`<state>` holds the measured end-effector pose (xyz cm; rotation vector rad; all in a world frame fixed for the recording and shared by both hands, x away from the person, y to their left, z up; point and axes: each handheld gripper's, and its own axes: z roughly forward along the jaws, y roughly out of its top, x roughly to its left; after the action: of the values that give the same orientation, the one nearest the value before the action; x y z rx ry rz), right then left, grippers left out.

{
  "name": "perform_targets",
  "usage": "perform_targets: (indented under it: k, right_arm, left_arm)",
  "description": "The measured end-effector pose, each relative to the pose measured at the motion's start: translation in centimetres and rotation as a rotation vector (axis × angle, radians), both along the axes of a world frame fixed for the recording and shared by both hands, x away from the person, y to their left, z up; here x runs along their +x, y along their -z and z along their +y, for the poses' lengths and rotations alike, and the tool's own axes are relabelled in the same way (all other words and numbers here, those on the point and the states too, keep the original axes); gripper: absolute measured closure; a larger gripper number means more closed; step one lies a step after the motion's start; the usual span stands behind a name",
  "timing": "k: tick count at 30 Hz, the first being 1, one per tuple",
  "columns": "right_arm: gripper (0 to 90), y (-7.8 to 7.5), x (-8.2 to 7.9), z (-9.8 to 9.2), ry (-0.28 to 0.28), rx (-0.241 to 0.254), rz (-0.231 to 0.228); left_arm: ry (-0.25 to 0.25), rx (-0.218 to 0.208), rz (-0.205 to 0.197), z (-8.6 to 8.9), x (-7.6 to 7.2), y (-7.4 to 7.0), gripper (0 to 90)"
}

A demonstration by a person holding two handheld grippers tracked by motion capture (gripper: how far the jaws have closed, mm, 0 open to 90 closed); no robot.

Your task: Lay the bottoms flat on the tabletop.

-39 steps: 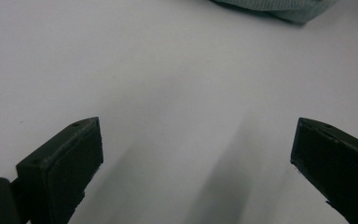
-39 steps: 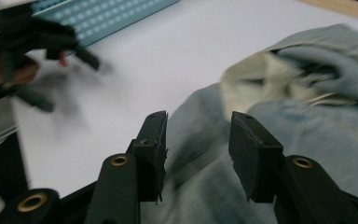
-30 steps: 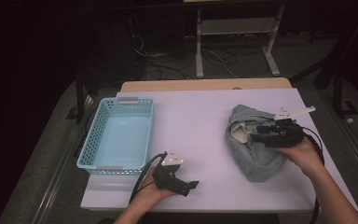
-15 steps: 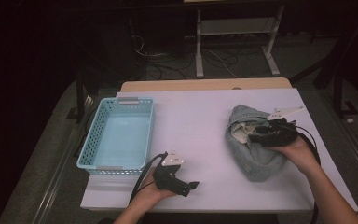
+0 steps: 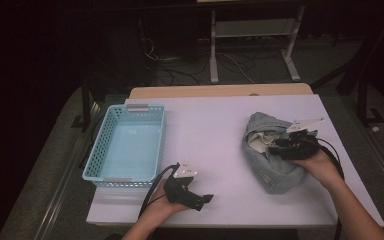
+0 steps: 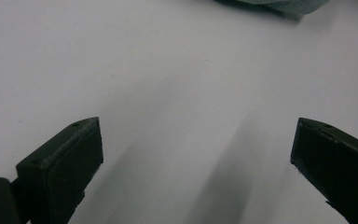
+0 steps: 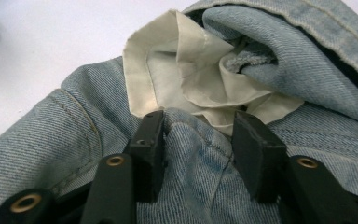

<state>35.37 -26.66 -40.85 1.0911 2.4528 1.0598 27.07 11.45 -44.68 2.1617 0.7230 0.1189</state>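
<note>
The right gripper (image 7: 198, 140) has a ridge of the denim garment (image 7: 200, 186) bunched between its two jaws, which have just been closing and press the fold from both sides. At 12 o'clock from them, a crumpled cream pocket lining (image 7: 186, 74) spills out of the blue cloth. In the high view the right gripper (image 5: 280, 146) sits on the garment (image 5: 275, 175) at 3 o'clock on the white worktop (image 5: 215, 130).

The left gripper (image 6: 196, 154) stands wide apart over bare worktop with nothing between its jaws; in the high view it (image 5: 202, 199) rests at 6 o'clock. A pale blue basket (image 5: 100, 150) lies at 9 o'clock.

The worktop is plain matt white. Around it the room is dark, with cables on the floor (image 5: 180, 75) at 12 o'clock and a white frame leg (image 5: 212, 45) behind. No writing can be read. The stitching and lining detail comes from the right gripper view; the high view gives the layout.
</note>
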Motion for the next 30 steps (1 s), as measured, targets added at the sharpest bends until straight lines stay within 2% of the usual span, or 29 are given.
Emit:
perform_targets:
  k: [7, 11, 24, 30]
  right_arm:
    - [63.8, 0.0, 0.0, -0.4, 0.004, 0.013, -0.001]
    - [68.5, -0.3, -0.2, -0.7, 0.007, 0.022, -0.01]
    - [71.1, -1.7, -1.1, -1.6, 0.026, 0.085, -0.067]
    - [74.5, -2.6, -1.7, -2.3, 0.045, 0.136, -0.105]
  left_arm:
    - [-0.011, 0.0, 0.002, 0.1, 0.2, 0.0, 2.2]
    - [-0.03, 0.005, -0.007, 0.0, 0.2, 0.0, 5.9]
    - [-0.039, -0.009, -0.01, 0.2, 0.3, -0.1, 6.1]
    - [-0.037, -0.007, -0.014, 0.2, 0.2, -0.1, 6.1]
